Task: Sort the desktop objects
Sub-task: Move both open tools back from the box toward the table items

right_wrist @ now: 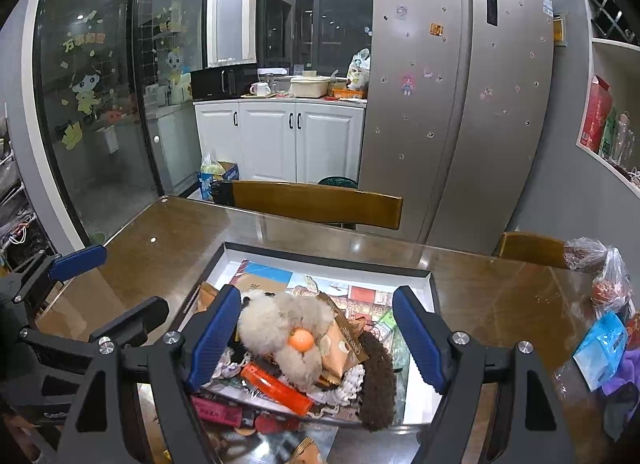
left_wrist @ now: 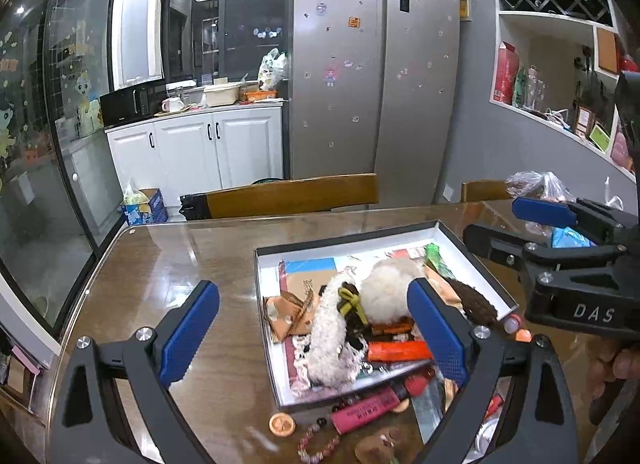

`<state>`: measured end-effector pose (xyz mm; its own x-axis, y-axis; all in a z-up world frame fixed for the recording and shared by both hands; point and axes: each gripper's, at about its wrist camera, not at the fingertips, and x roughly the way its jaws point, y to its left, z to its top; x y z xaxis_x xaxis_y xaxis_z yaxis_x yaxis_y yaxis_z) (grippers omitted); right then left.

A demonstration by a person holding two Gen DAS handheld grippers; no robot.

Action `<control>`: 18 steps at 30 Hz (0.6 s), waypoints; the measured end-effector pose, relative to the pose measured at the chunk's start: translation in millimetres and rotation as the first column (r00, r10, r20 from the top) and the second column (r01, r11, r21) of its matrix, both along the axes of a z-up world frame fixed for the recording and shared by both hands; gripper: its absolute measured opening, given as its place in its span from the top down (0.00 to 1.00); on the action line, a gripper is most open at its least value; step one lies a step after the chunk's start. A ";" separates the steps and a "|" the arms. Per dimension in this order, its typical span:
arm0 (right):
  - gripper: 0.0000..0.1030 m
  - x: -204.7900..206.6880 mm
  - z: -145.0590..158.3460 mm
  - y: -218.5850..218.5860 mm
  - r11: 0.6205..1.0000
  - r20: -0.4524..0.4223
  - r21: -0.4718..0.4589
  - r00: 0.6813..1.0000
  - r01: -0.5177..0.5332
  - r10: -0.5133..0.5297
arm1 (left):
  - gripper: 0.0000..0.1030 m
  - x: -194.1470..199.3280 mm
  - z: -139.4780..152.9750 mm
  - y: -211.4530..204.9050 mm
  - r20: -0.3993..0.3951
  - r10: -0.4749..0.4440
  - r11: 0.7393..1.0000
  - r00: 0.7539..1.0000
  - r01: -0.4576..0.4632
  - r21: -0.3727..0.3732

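A shallow tray (left_wrist: 348,238) with a black rim and white inside lies on the brown table, full of small things. In it are a white fluffy scrunchie (left_wrist: 328,340), a cream pompom (left_wrist: 386,292), an orange lighter (left_wrist: 398,350) and a brown knitted band (left_wrist: 476,304). My left gripper (left_wrist: 314,336) hangs open above the tray's near left part, holding nothing. My right gripper (right_wrist: 318,338) also stands open and holds nothing, above the pompom (right_wrist: 280,320), a small orange ball (right_wrist: 302,341) and the orange lighter (right_wrist: 276,384). Each gripper shows in the other's view, the right gripper (left_wrist: 520,229) and the left gripper (right_wrist: 104,290).
In front of the tray lie a pink lighter (left_wrist: 368,410), a round orange button (left_wrist: 282,424) and a bead bracelet (left_wrist: 318,444). A plastic bag (right_wrist: 604,276) and a blue packet (right_wrist: 600,348) sit at the table's right. Two wooden chair backs (right_wrist: 316,201) stand behind the table.
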<state>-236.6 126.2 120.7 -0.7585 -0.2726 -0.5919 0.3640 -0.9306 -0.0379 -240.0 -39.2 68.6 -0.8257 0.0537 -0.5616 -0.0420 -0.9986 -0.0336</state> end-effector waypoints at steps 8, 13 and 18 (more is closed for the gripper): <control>0.22 37.7 14.7 13.6 1.000 -0.018 -0.009 1.000 0.012 -0.013 | 0.07 41.5 6.9 2.8 0.008 -0.011 1.000 1.000 0.011 0.025; 0.22 70.2 20.3 26.4 1.000 -0.026 0.006 0.999 0.025 -0.025 | 0.07 75.9 3.3 17.0 0.012 -0.043 0.999 0.999 0.043 0.014; 0.22 101.0 16.1 39.2 0.999 -0.014 0.006 0.999 0.039 -0.039 | 0.07 110.4 -14.3 30.2 0.040 -0.080 0.996 0.996 0.078 0.039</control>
<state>-135.6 165.3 136.8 -0.7769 -0.2387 -0.5826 0.3265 -0.9440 -0.0486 -129.6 -9.0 54.3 -0.7940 0.1394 -0.5917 -0.1184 -0.9902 -0.0743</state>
